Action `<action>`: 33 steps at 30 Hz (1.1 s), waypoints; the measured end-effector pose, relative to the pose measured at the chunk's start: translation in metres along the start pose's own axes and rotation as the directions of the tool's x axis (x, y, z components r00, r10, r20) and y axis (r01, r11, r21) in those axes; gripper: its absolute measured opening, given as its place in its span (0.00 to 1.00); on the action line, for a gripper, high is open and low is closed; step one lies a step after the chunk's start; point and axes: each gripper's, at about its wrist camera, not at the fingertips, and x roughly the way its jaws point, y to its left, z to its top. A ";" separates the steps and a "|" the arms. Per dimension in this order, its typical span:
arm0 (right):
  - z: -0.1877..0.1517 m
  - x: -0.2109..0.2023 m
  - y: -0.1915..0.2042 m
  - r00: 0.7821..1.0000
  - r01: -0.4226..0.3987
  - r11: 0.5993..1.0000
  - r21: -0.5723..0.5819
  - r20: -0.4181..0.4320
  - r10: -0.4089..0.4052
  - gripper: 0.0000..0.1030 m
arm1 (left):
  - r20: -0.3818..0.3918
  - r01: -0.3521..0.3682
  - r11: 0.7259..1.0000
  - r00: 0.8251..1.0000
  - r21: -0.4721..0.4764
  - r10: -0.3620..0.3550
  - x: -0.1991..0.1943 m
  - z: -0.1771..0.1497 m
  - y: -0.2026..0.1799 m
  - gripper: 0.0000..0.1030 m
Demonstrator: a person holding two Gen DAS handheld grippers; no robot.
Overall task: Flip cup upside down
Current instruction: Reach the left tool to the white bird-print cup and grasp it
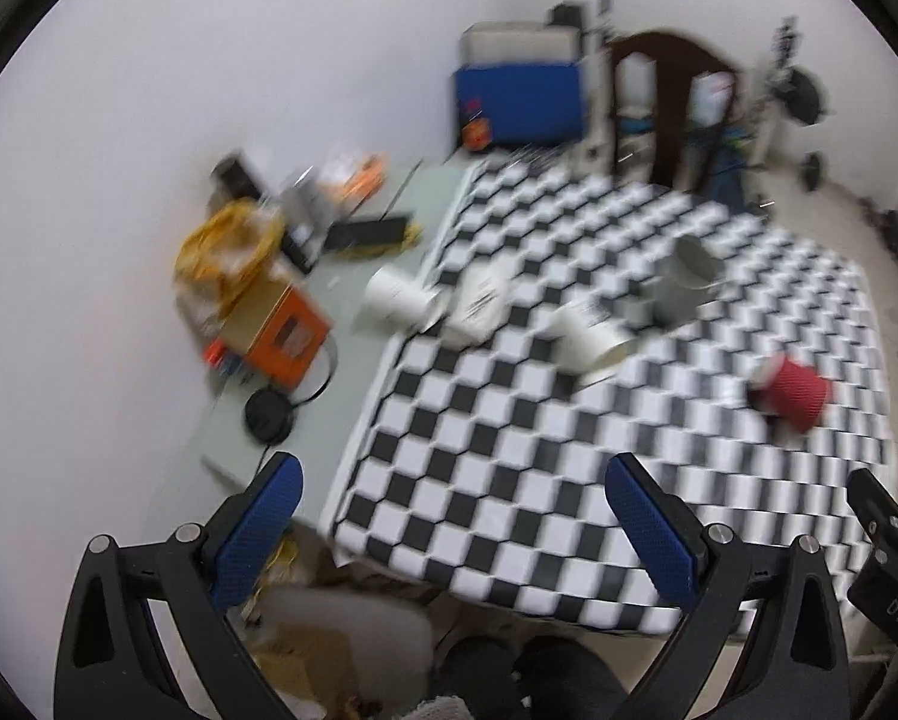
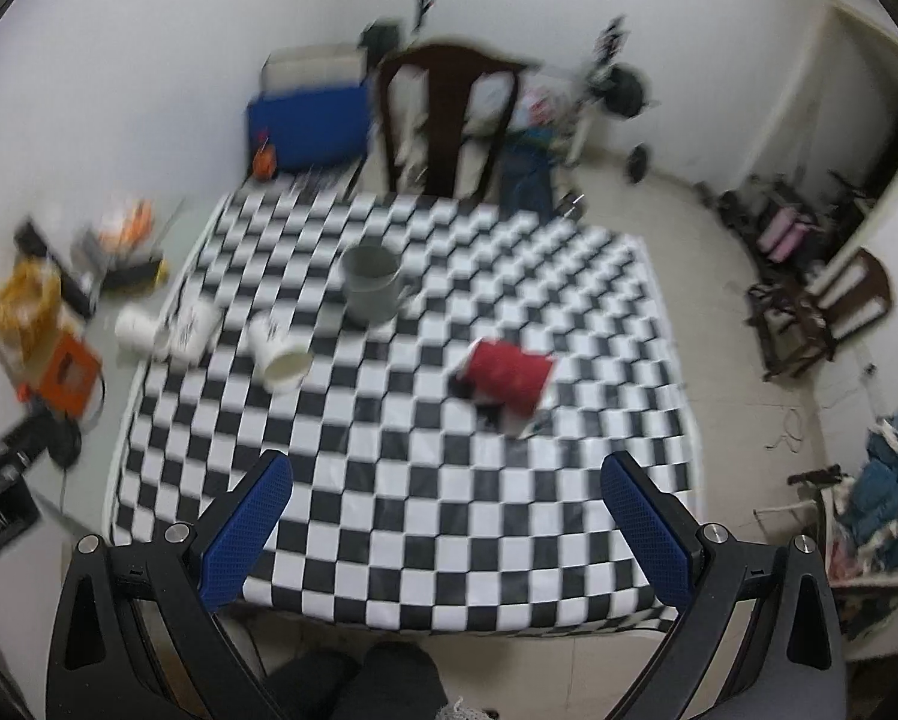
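Above a checkered tablecloth (image 2: 401,480), both tools hang high and wide open, holding nothing: the left gripper (image 1: 449,534) and right gripper (image 2: 446,528). A grey mug (image 2: 369,285) stands upright mid-table; a red ribbed cup (image 2: 508,375) and white paper cups (image 2: 278,354) lie tipped. The approach appears barely begun; which cup is meant is unclear, and next comes descent and a rim grasp.

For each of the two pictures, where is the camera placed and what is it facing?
Left wrist: sits on the open left gripper, above the near table edge, facing the black-and-white checkered tablecloth; the right gripper's tip also shows.
Right wrist: sits on the open right gripper, likewise facing the cloth.
Shared: red ribbed paper cup lying on its side, upright grey mug.
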 end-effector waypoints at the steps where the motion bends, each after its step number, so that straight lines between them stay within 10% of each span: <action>1: -0.001 0.020 0.009 1.000 -0.016 1.000 -0.025 -0.022 0.016 1.00 | -0.022 -0.018 1.000 1.000 -0.012 0.018 0.011 -0.002 0.006 1.00; 8: -0.007 0.138 0.088 0.976 -0.127 0.982 -0.138 -0.195 0.099 0.91 | -0.191 -0.116 0.985 0.977 -0.124 0.092 0.102 0.009 0.053 1.00; 14: -0.005 0.223 0.151 0.941 -0.153 0.972 -0.176 -0.326 0.089 0.77 | -0.306 -0.048 0.960 0.951 -0.278 -0.041 0.180 0.042 0.090 0.99; 26: 0.009 0.317 0.184 0.894 0.026 1.000 0.015 -0.448 -0.016 0.77 | -0.322 0.129 0.879 0.898 -0.460 -0.301 0.306 0.140 0.098 0.89; 33: 0.012 0.338 0.191 0.871 0.099 0.992 0.074 -0.489 -0.050 0.77 | -0.374 0.114 0.895 0.880 -0.432 -0.293 0.356 0.170 0.086 0.89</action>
